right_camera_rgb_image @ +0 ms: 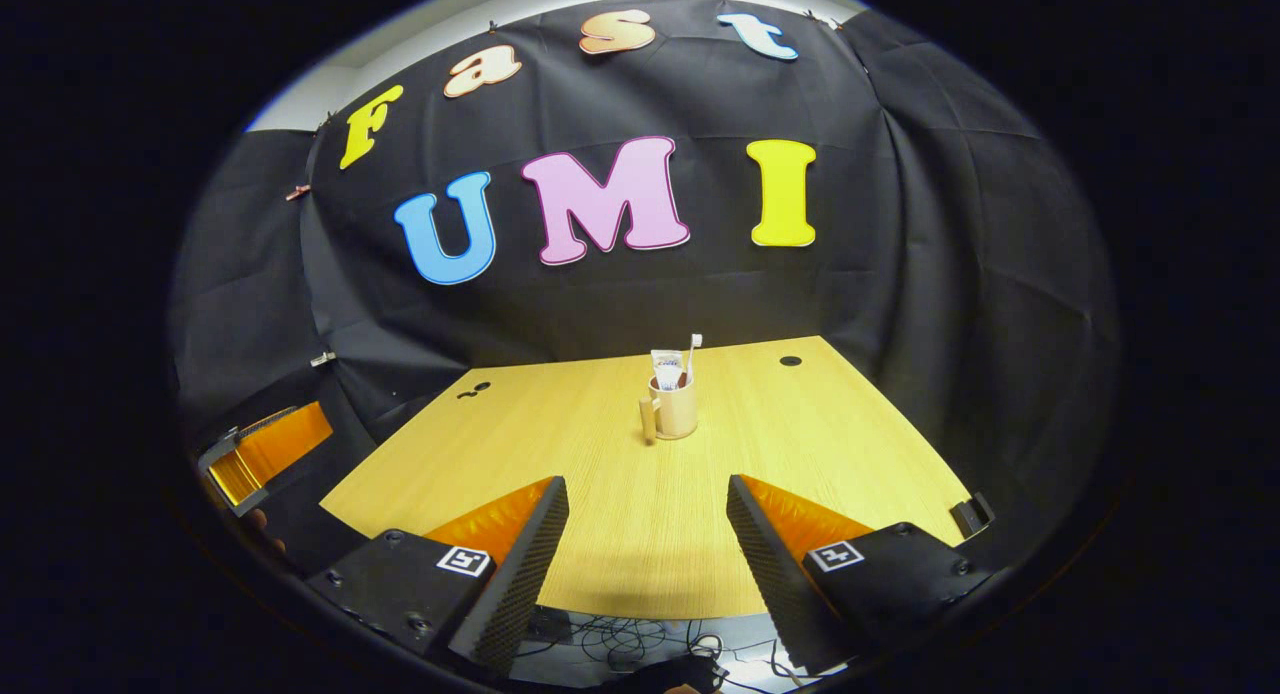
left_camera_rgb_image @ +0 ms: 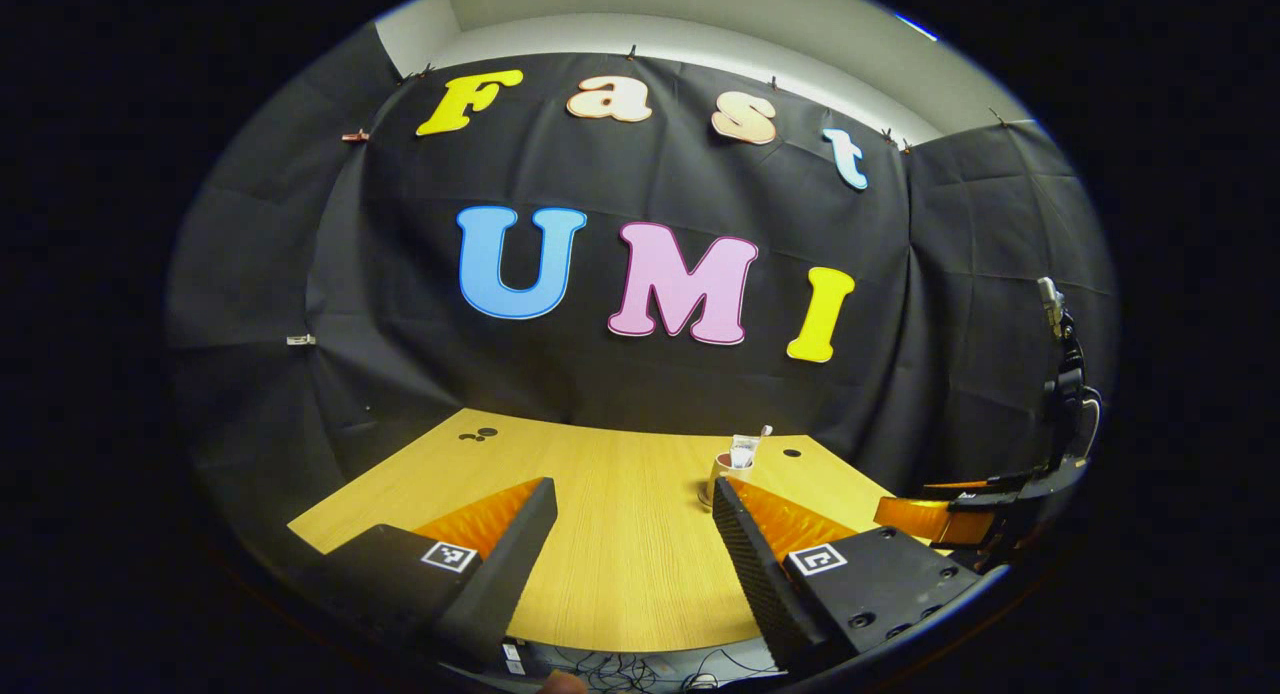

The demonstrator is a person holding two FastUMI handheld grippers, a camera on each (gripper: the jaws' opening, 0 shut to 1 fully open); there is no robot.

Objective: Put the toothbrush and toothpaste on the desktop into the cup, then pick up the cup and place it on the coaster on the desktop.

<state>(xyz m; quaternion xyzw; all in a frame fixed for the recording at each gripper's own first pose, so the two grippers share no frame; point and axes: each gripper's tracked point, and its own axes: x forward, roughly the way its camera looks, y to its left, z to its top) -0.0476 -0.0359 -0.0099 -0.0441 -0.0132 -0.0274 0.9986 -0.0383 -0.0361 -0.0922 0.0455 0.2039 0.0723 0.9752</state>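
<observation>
Both tools, left [left_camera_rgb_image: 634, 539] and right [right_camera_rgb_image: 647, 544], gape wide; the light, rigid cup [right_camera_rgb_image: 676, 409] looks best gripped across its body.

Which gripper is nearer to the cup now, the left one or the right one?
Right, probably, by little. The cup stands straight ahead of the right gripper, beyond its fingertips; for the left gripper it looks smaller, ahead and to the right.

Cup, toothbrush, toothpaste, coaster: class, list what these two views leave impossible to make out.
- Coaster: in the right gripper view, too small to tell whether one lies under the cup.
- Cup base: left gripper view, hidden behind the left gripper finger.
- Toothpaste and toothbrush: lower parts hidden inside the cup.
</observation>
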